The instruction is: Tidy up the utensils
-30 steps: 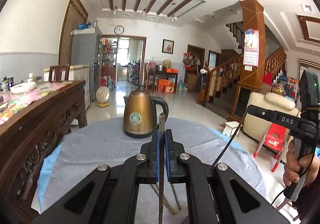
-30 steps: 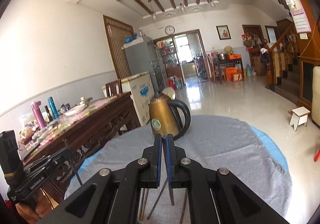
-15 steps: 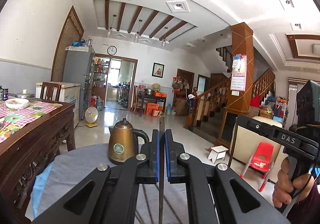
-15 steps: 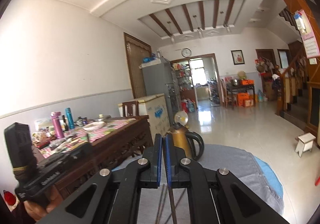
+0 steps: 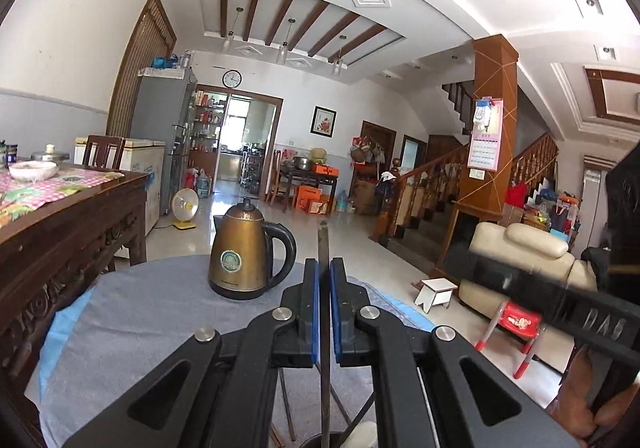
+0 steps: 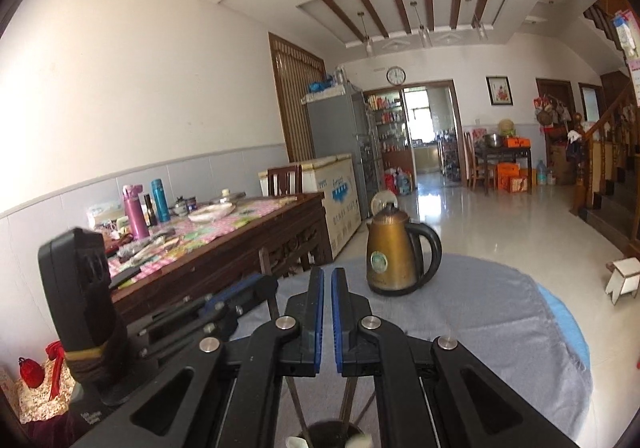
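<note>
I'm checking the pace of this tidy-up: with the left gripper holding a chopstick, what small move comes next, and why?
Probably lower the left gripper straight down. It is shut on an upright chopstick, whose lower end hangs just over the dark holder that already has other sticks leaning in it, so a short descent should seat it.

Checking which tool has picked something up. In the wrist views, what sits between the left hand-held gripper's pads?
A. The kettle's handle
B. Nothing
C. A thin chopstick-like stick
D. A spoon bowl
C: in the left wrist view the left hand-held gripper is shut on a thin stick that rises above its pads, near the kettle.
</note>
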Demonstrator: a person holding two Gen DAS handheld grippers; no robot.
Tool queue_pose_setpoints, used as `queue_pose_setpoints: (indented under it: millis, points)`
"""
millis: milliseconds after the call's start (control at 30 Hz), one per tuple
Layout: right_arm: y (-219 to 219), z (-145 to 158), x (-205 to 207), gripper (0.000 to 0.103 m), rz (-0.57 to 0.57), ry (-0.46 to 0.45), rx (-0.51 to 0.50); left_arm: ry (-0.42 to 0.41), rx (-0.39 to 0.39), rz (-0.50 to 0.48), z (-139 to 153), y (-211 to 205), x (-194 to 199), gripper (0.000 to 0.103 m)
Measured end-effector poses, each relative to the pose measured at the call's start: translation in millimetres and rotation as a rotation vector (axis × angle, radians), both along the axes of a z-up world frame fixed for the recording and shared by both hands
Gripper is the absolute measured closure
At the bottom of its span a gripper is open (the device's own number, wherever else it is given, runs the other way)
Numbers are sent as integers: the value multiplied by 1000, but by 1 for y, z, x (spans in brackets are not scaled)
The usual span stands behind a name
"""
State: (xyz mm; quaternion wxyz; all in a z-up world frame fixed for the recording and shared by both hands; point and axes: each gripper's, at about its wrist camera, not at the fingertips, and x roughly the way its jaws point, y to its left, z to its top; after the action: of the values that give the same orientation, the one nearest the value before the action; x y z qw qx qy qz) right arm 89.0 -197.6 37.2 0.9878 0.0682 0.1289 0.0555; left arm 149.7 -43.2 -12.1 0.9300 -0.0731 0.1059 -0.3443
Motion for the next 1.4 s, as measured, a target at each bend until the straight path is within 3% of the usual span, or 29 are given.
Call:
queue_pose_setpoints:
  millis: [267, 600, 967, 1067, 1100, 1200, 1400]
  points:
    - [-12, -29, 5, 98, -7, 80, 40, 23, -29, -7, -4, 4, 7, 98]
    - [-54, -35, -12, 98, -96, 54, 156, -32, -68, 12, 8, 0, 7, 98]
    - [-81, -56, -13, 97, -142, 121, 213, 25, -57, 37, -6, 9, 17, 98]
    - [-81, -61, -10, 96, -136, 145, 213, 109, -46, 83, -13, 23, 38, 96]
    - [-80, -62, -9, 95, -136, 152, 213, 150, -46, 93, -18, 29, 49, 89]
    - [-82, -69, -7, 82, -139, 165, 222, 297, -10, 150, -39, 43, 85, 42]
    - [-95, -89, 1, 79, -157, 201, 244, 560, 129, 288, -100, 57, 158, 41]
